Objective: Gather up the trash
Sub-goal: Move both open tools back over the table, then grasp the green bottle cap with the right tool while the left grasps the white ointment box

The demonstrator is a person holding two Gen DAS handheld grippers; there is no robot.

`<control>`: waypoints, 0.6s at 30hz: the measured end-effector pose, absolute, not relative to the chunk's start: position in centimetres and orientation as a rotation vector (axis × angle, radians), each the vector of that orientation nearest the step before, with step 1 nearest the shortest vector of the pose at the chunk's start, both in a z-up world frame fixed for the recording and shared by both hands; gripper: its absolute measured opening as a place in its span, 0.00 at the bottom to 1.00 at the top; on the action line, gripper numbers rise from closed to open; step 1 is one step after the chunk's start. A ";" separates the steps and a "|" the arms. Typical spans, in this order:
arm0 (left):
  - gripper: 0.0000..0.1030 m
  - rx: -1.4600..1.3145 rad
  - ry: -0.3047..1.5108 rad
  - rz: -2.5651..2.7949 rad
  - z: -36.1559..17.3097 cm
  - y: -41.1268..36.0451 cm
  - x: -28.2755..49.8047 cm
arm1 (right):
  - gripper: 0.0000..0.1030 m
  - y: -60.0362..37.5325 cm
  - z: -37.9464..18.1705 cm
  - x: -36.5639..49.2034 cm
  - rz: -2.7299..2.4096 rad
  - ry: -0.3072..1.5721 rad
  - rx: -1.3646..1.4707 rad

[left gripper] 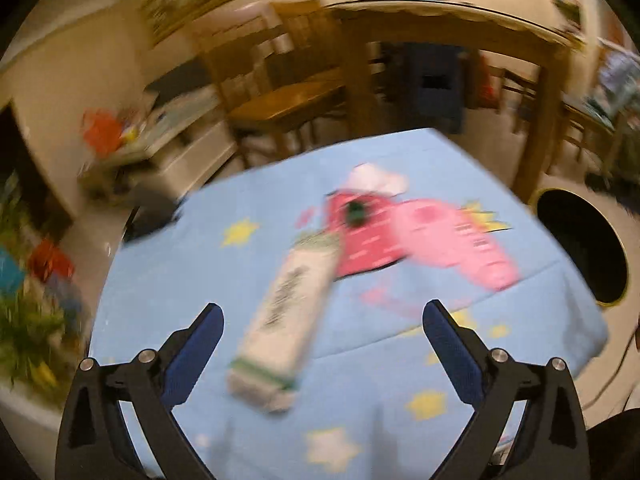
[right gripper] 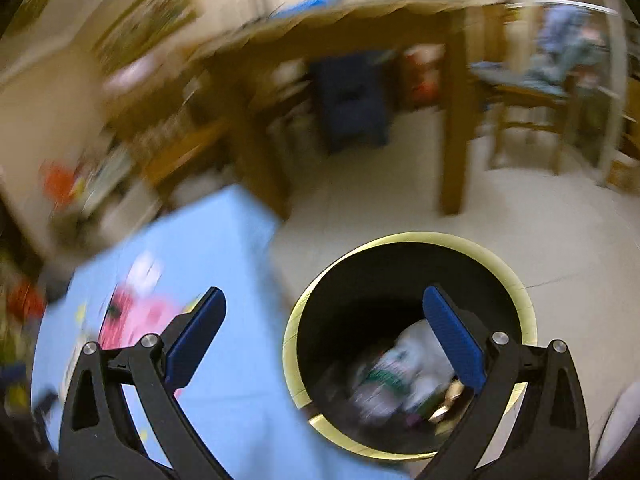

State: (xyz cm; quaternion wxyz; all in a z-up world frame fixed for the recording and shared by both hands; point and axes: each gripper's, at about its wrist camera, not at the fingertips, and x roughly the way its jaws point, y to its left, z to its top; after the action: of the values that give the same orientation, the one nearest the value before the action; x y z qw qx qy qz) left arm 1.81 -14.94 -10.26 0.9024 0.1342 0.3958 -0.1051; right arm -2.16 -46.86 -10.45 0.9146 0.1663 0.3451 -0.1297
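Our left gripper (left gripper: 322, 320) has its jaws spread wide and empty over the white carton (left gripper: 286, 320), which lies flat mid-bench on the blue cloth (left gripper: 200, 240). It looks light, stiff but crushable; we would pinch it across its narrow sides. Pink packets (left gripper: 440, 240) crowd its far end. Our right gripper (right gripper: 324, 304), jaws wide and empty, hangs over the bin (right gripper: 408, 238) beside the bench's right edge.

One white carton (left gripper: 285, 322), seemingly two pink wrappers (left gripper: 420, 236), one bin (right gripper: 408, 284).
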 end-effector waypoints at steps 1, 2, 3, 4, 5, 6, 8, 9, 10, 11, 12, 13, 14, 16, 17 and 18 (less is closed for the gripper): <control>0.94 0.244 0.839 -0.202 -10.6 -13.3 2.2 | 0.95 -45.4 -10.9 -1.4 -0.208 0.726 0.340; 0.94 0.206 0.850 -0.190 -10.8 -11.5 2.6 | 0.95 -44.0 -11.2 -0.7 -0.164 0.736 0.325; 0.94 0.182 0.856 -0.183 -10.9 -10.2 2.8 | 0.95 -42.9 -11.3 -0.2 -0.137 0.739 0.307; 0.94 0.158 0.861 -0.174 -11.0 -9.0 3.1 | 0.95 -41.5 -11.4 0.3 -0.107 0.737 0.286; 0.94 0.135 0.863 -0.171 -11.0 -7.9 3.4 | 0.95 -39.9 -11.4 0.8 -0.080 0.734 0.263; 0.94 0.118 0.861 -0.170 -10.9 -7.0 3.4 | 0.95 -38.6 -11.5 1.2 -0.063 0.734 0.246; 0.94 0.100 0.849 -0.167 -10.8 -5.5 3.6 | 0.95 -36.2 -11.9 1.8 -0.020 0.740 0.220; 0.94 0.096 0.842 -0.165 -10.9 -4.7 3.5 | 0.95 -34.6 -12.2 2.3 0.002 0.747 0.195; 0.94 0.092 0.835 -0.160 -10.8 -4.1 3.6 | 0.95 -32.8 -12.6 2.8 0.016 0.760 0.158; 0.94 0.089 0.829 -0.154 -10.9 -3.6 3.6 | 0.95 -31.6 -12.9 3.1 0.025 0.771 0.129; 0.94 0.084 0.823 -0.150 -10.9 -3.0 3.8 | 0.95 -29.8 -13.4 3.6 0.038 0.786 0.089; 0.94 0.080 0.820 -0.146 -11.0 -2.4 3.9 | 0.95 -28.4 -13.7 3.8 0.043 0.795 0.060; 0.94 0.075 0.817 -0.143 -11.1 -1.9 4.1 | 0.95 -26.9 -14.0 4.4 0.040 0.803 0.024; 0.94 0.062 0.813 -0.152 -11.3 -1.2 4.3 | 0.94 -25.5 -14.2 5.5 0.041 0.816 -0.002; 0.94 0.058 0.812 -0.154 -11.4 -0.9 4.4 | 0.94 -24.9 -14.2 6.4 0.032 0.827 -0.008; 0.94 0.055 0.812 -0.153 -11.5 -0.6 4.5 | 0.94 -24.7 -14.2 6.9 0.024 0.833 -0.008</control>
State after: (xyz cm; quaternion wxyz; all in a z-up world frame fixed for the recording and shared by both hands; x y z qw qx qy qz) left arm 4.52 -0.63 -11.54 0.9155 0.0269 0.3944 -0.0744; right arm 6.93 -24.73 -14.18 0.9145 -0.0039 0.4045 0.0116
